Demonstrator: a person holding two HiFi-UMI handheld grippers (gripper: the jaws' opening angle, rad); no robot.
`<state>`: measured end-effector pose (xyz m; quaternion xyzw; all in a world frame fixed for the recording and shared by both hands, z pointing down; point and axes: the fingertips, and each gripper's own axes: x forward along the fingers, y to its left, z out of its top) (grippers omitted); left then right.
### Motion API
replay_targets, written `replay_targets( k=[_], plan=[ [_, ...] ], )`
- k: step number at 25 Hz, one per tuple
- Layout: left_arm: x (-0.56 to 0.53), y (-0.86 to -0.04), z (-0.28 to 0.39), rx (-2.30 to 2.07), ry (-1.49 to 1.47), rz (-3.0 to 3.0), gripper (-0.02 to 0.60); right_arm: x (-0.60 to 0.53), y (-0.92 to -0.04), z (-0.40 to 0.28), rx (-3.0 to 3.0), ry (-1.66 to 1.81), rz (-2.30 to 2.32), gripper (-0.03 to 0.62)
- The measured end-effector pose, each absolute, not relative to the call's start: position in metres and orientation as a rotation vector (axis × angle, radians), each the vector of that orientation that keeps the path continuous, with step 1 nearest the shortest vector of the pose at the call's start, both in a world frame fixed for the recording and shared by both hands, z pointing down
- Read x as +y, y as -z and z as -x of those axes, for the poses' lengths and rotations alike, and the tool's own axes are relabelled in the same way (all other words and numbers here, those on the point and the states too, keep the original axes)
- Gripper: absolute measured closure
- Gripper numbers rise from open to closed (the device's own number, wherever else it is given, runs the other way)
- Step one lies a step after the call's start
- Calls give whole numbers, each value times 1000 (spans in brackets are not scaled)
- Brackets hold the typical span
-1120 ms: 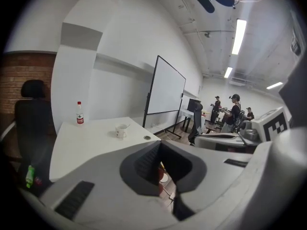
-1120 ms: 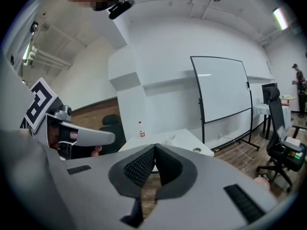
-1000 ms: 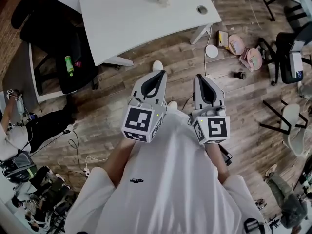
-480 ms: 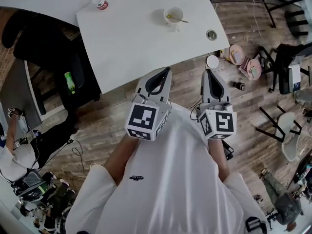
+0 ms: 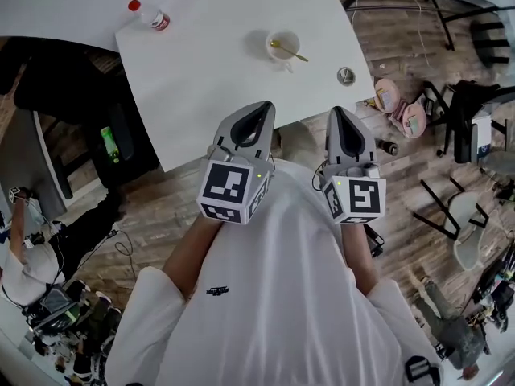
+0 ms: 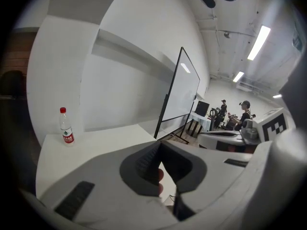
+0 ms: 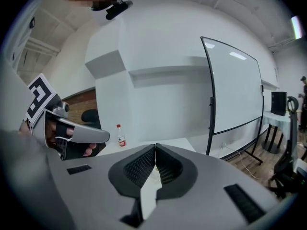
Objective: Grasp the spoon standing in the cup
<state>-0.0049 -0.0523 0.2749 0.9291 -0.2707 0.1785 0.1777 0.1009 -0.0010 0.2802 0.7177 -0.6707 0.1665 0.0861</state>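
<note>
Head view: the cup [image 5: 283, 45] stands on the white table [image 5: 217, 71], toward its right side; the spoon [image 5: 290, 52] leans in it, handle out over the rim to the right. Both grippers point at the table with their tips over its near edge, well apart from the cup, which sits ahead of the gap between them. The left gripper [image 5: 262, 106] has its jaws pressed together on nothing, as the left gripper view shows; the right gripper [image 5: 335, 111] is likewise closed, tips meeting, empty. A bottle [image 5: 148, 16] stands at the far left corner; a small round thing [image 5: 345, 75] lies near the right edge; a whiteboard [image 7: 235, 85] stands beyond the table.
</note>
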Motion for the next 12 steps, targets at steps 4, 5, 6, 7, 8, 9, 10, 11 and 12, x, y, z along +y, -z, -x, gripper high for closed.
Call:
replay_targets(
  k=[4,5,6,7,8,9,10,11,12],
  plan=[
    [-68,-282,-11,-814,-513,-2595,584,-29,-290,-114,-2047,-474,-2029,592],
    [-72,-286,-15,-829,-514,-2578,584,-36,-292,-117,-2062,-468,-2003,592],
    [-75,-290,-19,-843,-519,-2562,584,-43,-295,-119,-2080,-459,-1978,592],
    [-79,-294,-23,-857,-529,-2550,584,-50,-296,-121,-2096,-450,-1955,592],
    [-83,-297,-26,-871,-541,-2543,584,-56,-299,-122,-2109,-443,-1936,592],
    [-87,-300,-29,-885,-550,-2536,584,-61,-302,-124,-2118,-439,-1916,591],
    [-91,-303,-31,-901,-555,-2527,584,-66,-305,-124,-2128,-438,-1894,584],
    [-95,-306,-32,-918,-558,-2515,584,-71,-310,-125,-2138,-441,-1868,570],
    [-98,-310,-33,-936,-561,-2499,584,-76,-315,-124,-2150,-447,-1839,556]
  ],
)
